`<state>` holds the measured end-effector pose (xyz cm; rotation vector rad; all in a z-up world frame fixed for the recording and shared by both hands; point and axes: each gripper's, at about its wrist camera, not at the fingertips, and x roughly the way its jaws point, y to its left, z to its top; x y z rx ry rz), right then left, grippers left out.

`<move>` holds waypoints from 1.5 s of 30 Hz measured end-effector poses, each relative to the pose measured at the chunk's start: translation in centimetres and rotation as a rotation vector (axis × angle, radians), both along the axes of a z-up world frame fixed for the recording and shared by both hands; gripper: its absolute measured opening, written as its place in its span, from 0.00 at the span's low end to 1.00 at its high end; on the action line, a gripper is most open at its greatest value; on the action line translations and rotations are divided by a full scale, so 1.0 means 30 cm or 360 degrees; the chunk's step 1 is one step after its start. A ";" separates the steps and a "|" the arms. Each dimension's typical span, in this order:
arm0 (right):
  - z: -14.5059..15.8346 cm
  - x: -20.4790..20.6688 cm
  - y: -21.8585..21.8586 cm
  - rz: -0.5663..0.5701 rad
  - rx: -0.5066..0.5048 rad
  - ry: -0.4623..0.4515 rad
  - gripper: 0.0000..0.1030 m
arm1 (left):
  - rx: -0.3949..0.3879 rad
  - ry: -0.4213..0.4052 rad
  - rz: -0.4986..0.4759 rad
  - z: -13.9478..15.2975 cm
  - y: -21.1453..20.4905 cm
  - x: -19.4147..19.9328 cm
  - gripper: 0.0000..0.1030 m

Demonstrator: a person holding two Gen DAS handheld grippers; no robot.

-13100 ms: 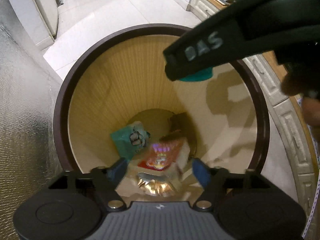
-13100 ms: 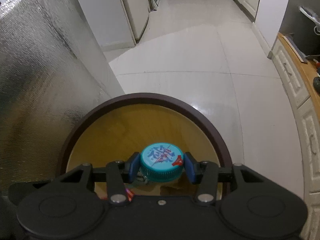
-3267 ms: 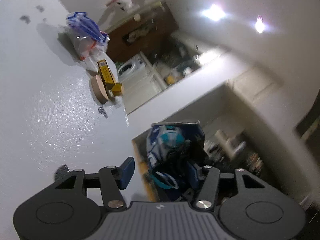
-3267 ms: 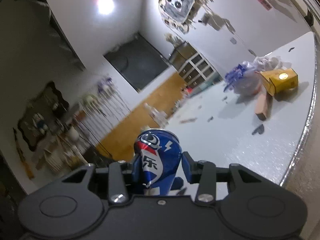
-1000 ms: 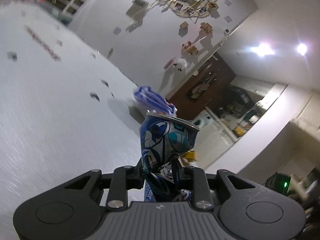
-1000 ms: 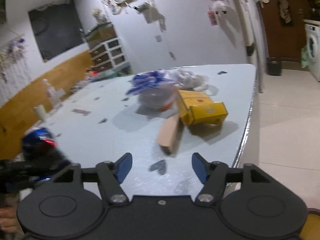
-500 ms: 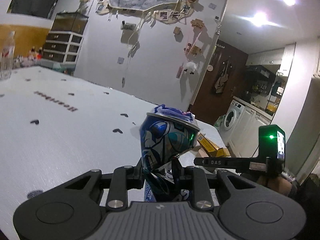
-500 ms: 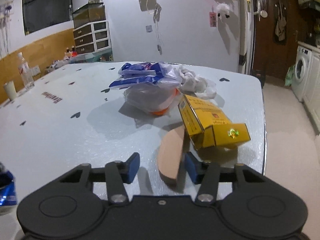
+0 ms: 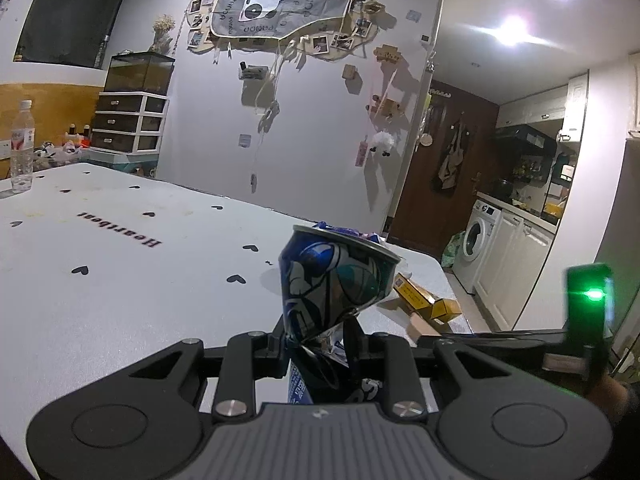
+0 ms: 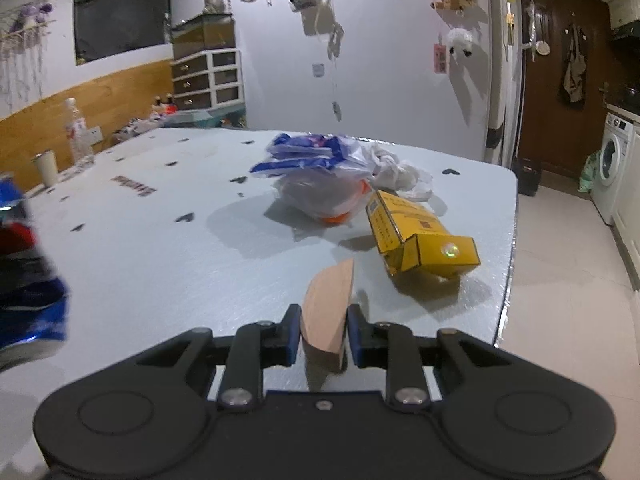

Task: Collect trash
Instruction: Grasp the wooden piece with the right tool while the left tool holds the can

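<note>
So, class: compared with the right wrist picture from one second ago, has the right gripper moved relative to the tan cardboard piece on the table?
Yes. The right gripper has come forward to the tan cardboard piece beside the yellow box, and its jaws have just been closing onto it.

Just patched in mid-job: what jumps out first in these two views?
The crushed blue can pinched in the left claw, held above the white table. Next, the tan disc on edge between the right claw's closed fingers, with a yellow box and a plastic bag just beyond it.
</note>
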<state>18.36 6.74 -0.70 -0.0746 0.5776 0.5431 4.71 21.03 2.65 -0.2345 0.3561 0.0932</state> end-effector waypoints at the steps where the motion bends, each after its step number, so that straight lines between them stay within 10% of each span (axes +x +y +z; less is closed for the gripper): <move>1: 0.008 -0.022 -0.013 0.0007 0.0010 -0.0009 0.24 | 0.0009 0.0004 0.0006 0.000 -0.008 -0.002 0.27; 23: 0.118 -0.374 -0.410 -0.0095 0.0022 -0.0257 0.24 | 0.0152 -0.0006 -0.0024 0.010 -0.324 -0.030 0.27; 45: 0.049 -0.466 -0.840 -0.0487 0.0006 -0.0229 0.24 | 0.0191 0.0028 -0.0414 -0.050 -0.756 0.060 0.27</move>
